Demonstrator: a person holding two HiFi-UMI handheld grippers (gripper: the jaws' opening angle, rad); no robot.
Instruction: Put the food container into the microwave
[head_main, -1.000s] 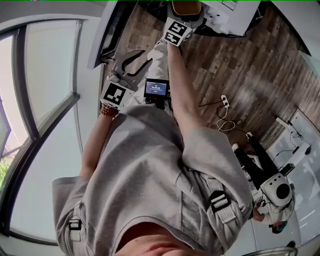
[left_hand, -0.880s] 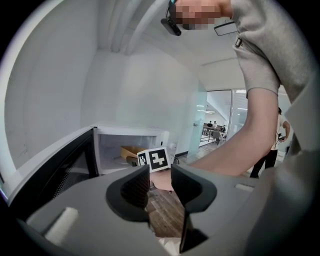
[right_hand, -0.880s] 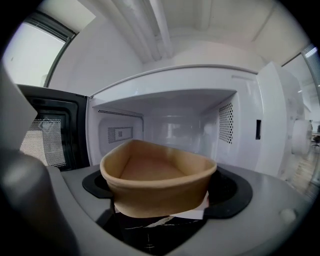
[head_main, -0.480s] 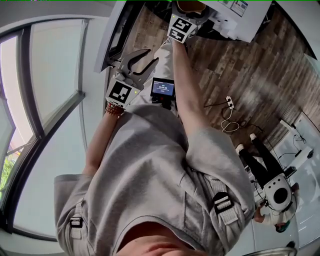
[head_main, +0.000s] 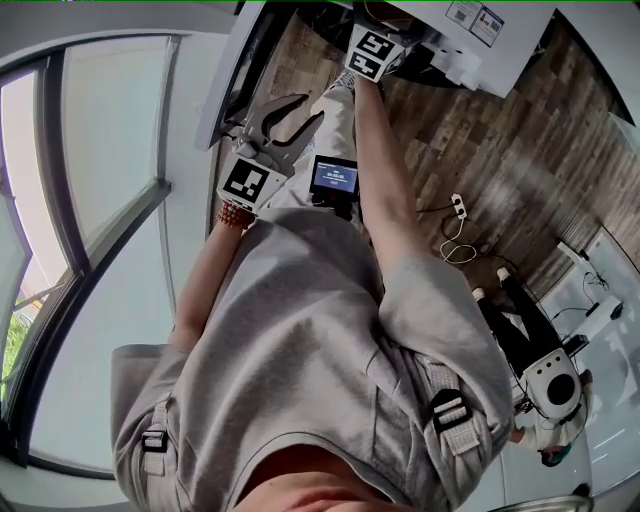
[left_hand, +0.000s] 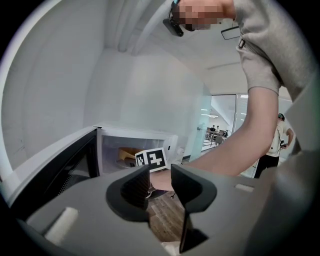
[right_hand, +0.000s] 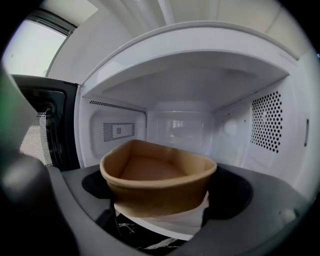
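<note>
A brown paper food container (right_hand: 157, 175) sits between the jaws of my right gripper (right_hand: 160, 194), which is shut on it. The container hangs at the mouth of the open white microwave (right_hand: 180, 125), over its front sill. The microwave's dark door (right_hand: 45, 125) stands swung out to the left. In the head view only the right gripper's marker cube (head_main: 373, 52) shows, at the microwave (head_main: 480, 40). My left gripper (head_main: 305, 112) is open and empty beside the door (head_main: 235, 70). The left gripper view shows the container (left_hand: 125, 154) inside the cavity opening, behind the open left gripper (left_hand: 160, 185).
The floor is wood planks with a power strip (head_main: 458, 205) and cables on it. A small screen (head_main: 333, 180) hangs at the person's waist. Another person (head_main: 530, 350) is at the right. A large window (head_main: 90, 200) lies to the left.
My right gripper has carried the container further toward the microwave's opening. The left gripper has drifted slightly toward the door, still open.
</note>
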